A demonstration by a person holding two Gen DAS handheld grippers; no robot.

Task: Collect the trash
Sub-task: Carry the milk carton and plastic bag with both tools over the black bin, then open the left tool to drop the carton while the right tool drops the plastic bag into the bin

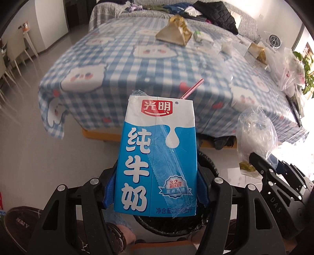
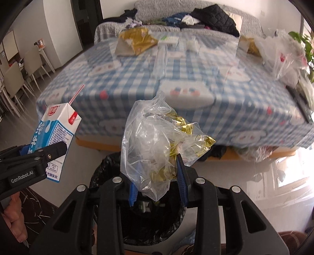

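Observation:
My left gripper (image 1: 156, 188) is shut on a blue and white milk carton (image 1: 157, 153) with a pink straw, held upright above a black-lined trash bin (image 1: 208, 162). The carton also shows at the left of the right wrist view (image 2: 55, 135). My right gripper (image 2: 157, 180) is shut on a crumpled clear plastic bag (image 2: 151, 145) with gold foil wrapper inside, held over the open bin (image 2: 149, 221). The right gripper with its bag shows in the left wrist view (image 1: 255, 135).
A table with a blue checked cloth (image 1: 157, 64) stands ahead, carrying gold wrappers (image 1: 174, 31), a small box (image 2: 168, 40), tissue and plastic bags (image 2: 282, 56). A sofa with clothes (image 2: 212, 15) lies behind. Chairs (image 2: 21, 74) stand at left. My shoes (image 1: 19, 221) are below.

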